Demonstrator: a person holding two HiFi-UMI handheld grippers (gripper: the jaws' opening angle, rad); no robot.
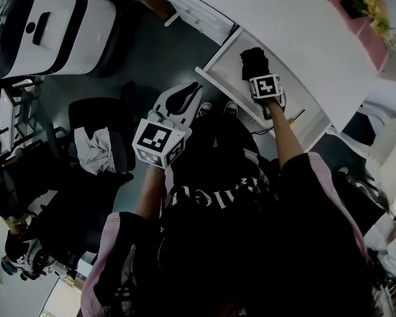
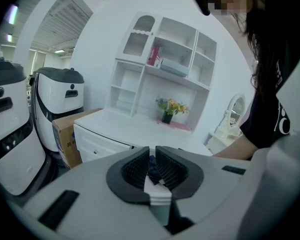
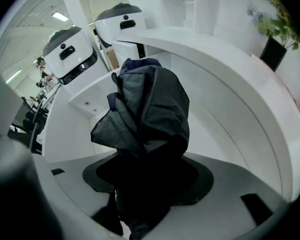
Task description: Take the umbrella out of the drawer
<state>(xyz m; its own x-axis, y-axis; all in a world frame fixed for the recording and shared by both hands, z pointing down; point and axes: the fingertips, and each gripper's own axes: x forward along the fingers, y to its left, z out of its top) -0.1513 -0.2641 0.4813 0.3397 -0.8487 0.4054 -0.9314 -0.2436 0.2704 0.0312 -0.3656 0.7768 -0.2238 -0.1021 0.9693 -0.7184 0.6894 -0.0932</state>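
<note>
Two grippers, one busy: right gripper (image 3: 145, 180) clamped on folded dark umbrella (image 3: 147, 104), held over open drawer (image 1: 302, 107). Left gripper (image 2: 152, 166) idle, jaws nearly together, empty. Lift-out step, likely. Next: carry umbrella clear of drawer front.

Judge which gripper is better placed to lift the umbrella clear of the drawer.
Right. The right gripper is shut on the umbrella at the open drawer. The left gripper holds nothing and sits by the person's body, away from the drawer.
</note>
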